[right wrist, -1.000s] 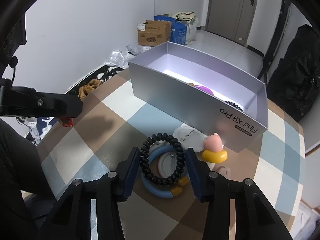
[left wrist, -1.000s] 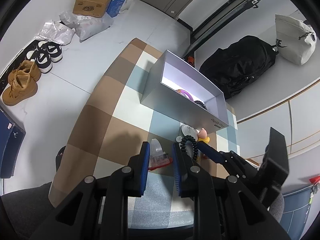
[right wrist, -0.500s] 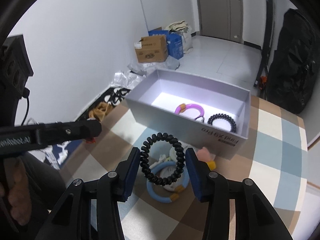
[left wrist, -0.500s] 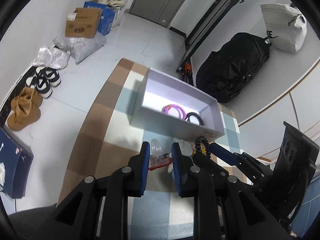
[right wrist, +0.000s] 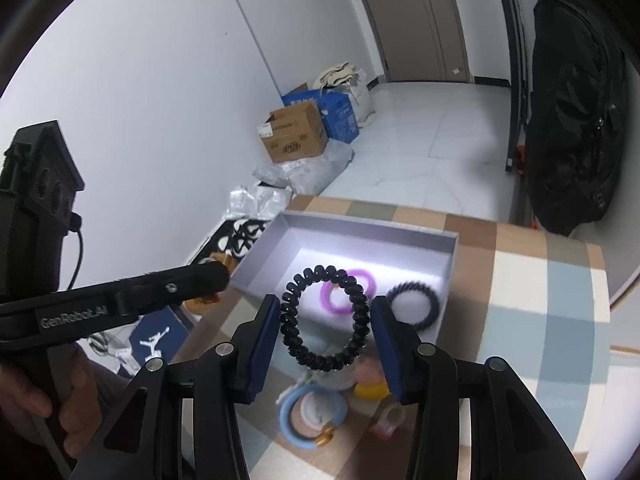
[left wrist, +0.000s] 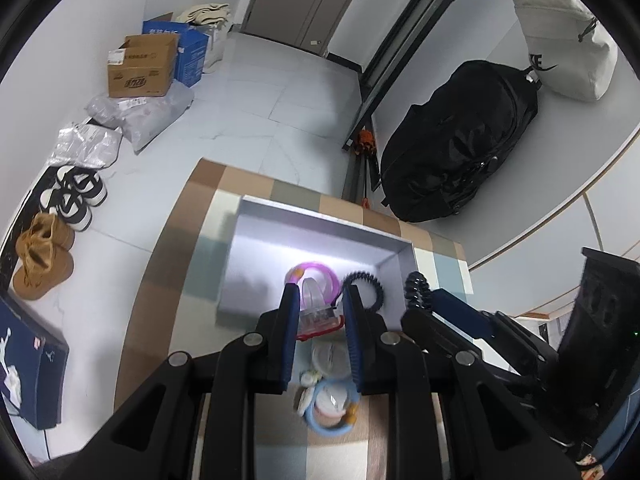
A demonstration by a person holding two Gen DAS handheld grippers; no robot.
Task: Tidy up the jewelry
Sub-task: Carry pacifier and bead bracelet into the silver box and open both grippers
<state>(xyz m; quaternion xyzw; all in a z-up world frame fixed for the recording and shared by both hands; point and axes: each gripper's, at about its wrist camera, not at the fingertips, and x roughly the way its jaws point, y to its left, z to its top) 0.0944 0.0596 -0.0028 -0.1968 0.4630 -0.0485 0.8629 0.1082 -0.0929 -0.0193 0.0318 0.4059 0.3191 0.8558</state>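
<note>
My left gripper is shut on a clear plastic clip with a red base, held above the near edge of the open grey box. My right gripper is shut on a black spiral hair tie, held above the box's near wall. Inside the box lie a purple bracelet and another black spiral tie. Below on the checked table are a blue bracelet, a white round badge and a pink and yellow duck.
The checked table ends just beyond the box. On the floor are cardboard boxes, plastic bags, shoes and a black backpack. The left gripper's arm crosses the right wrist view at the left.
Both grippers have risen from the table and moved forward over the box, the left carrying the clear clip, the right carrying the black spiral tie.
</note>
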